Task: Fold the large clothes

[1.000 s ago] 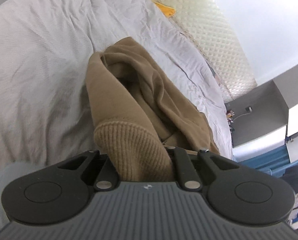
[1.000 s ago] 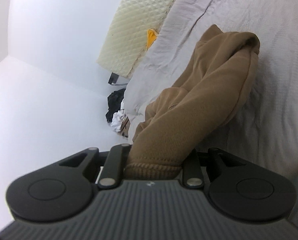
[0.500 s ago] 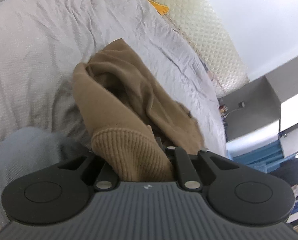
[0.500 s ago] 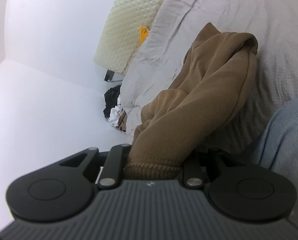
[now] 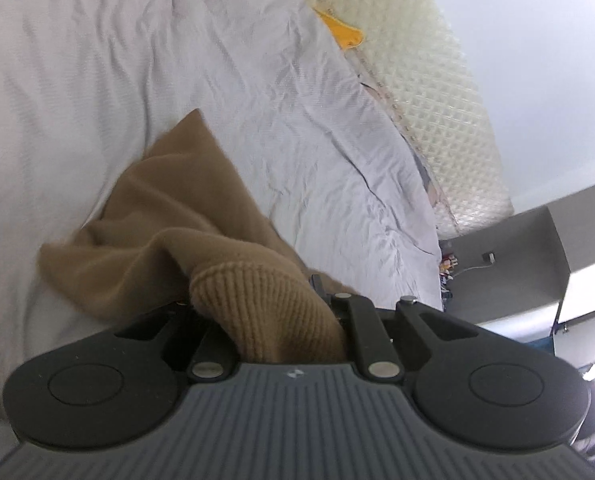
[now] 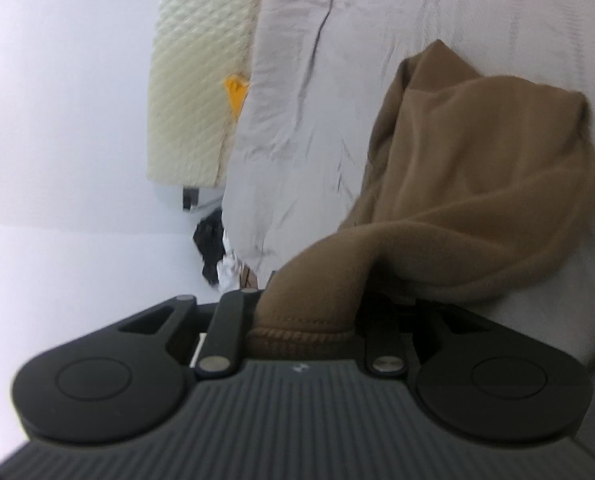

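Your left gripper is clamped on the brown sweater's ribbed cuff; your right gripper grips its hem. Fabric hides all fingertips. Beyond the jaws, the sweater lies on the bedsheet. Only the left view shows the grey cabinet.

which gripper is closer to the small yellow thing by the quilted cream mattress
Hard to tell. The yellow item lies far ahead of both; the left gripper and right gripper each clamp the brown sweater.
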Available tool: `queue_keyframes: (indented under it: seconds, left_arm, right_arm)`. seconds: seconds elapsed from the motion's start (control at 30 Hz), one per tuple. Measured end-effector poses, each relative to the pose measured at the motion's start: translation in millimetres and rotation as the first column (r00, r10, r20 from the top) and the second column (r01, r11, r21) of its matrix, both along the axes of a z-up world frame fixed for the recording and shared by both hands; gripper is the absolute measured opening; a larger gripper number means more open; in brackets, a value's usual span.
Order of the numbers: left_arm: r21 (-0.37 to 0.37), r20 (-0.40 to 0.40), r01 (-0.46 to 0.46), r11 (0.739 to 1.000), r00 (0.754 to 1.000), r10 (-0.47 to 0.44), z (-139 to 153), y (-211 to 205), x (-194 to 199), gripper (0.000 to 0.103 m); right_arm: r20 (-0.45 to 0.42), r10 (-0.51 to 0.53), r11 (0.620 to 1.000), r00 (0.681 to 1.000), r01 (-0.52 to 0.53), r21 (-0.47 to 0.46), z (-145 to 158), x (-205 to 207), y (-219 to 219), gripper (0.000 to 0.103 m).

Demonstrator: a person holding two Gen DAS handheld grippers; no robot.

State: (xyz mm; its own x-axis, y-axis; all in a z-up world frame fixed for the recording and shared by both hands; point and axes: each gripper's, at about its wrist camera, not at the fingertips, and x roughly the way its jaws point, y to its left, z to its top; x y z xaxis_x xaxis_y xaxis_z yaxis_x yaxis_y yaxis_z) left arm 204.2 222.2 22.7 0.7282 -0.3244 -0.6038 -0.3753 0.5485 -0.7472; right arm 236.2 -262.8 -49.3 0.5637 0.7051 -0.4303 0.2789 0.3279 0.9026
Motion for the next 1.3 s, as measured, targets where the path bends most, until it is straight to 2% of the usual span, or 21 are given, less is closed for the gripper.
queue_keyframes:
  seconds: [0.23, 0.4, 0.63, 0.77, 0.9, 1.0, 1.07, 1.13, 1.2, 1.27, 1.3]
  left_arm:
    - [-0.011, -0.138, -0.007, 1.000, 0.990, 0.006, -26.1, 5.7, 109.6, 0.016]
    - [-0.034, -0.243, -0.007, 0.999, 0.970, -0.001, -71.6, 12.3, 176.6, 0.016]
    - [-0.054, -0.339, 0.052, 0.997, 0.938, -0.068, -133.0, 20.1, 240.4, 0.018]
    - [-0.118, -0.360, 0.110, 0.987, 0.922, -0.145, -151.6, 32.3, 258.4, 0.020]
    - [-0.183, -0.332, 0.219, 0.958, 0.904, -0.270, -154.8, 47.3, 263.6, 0.027]
    - [-0.194, -0.298, 0.299, 0.934, 0.889, -0.346, -148.1, 58.9, 261.3, 0.036]
    - [-0.183, -0.270, 0.338, 0.923, 0.886, -0.378, -139.1, 67.5, 253.6, 0.043]
    - [-0.127, -0.259, 0.353, 0.927, 0.890, -0.375, -125.2, 80.0, 242.8, 0.060]
    - [-0.104, -0.234, 0.332, 0.938, 0.908, -0.348, -113.5, 97.1, 227.9, 0.062]
    - [-0.079, -0.209, 0.340, 0.937, 0.914, -0.349, -103.4, 107.1, 217.5, 0.063]
    - [-0.053, -0.204, 0.337, 0.940, 0.918, -0.341, -97.9, 109.5, 212.1, 0.068]
  right_arm:
    - [-0.141, -0.112, 0.994, 0.984, 0.113, -0.004, -40.9, 79.6, 12.5, 0.027]
    - [-0.227, -0.139, 0.990, 0.964, 0.140, -0.011, -81.0, 123.5, 21.2, 0.028]
    - [-0.264, -0.127, 0.992, 0.956, 0.124, -0.028, -121.6, 160.7, 26.7, 0.028]
    - [-0.254, -0.116, 0.993, 0.960, 0.116, -0.016, -127.6, 163.7, 24.3, 0.028]
    - [-0.238, -0.104, 0.994, 0.966, 0.104, -0.013, -124.2, 161.4, 24.4, 0.028]
    - [-0.226, -0.098, 0.995, 0.969, 0.096, -0.023, -118.4, 158.7, 26.0, 0.028]
    - [-0.221, -0.098, 0.995, 0.970, 0.094, -0.027, -115.9, 159.3, 27.8, 0.028]
    - [-0.220, -0.100, 0.995, 0.970, 0.096, -0.031, -114.3, 159.5, 28.2, 0.028]
    - [-0.217, -0.098, 0.995, 0.971, 0.094, -0.029, -113.6, 159.8, 27.9, 0.028]
    - [-0.217, -0.101, 0.995, 0.971, 0.096, -0.030, -113.4, 161.4, 28.5, 0.028]
    - [-0.219, -0.100, 0.995, 0.971, 0.096, -0.031, -112.8, 162.3, 28.5, 0.028]
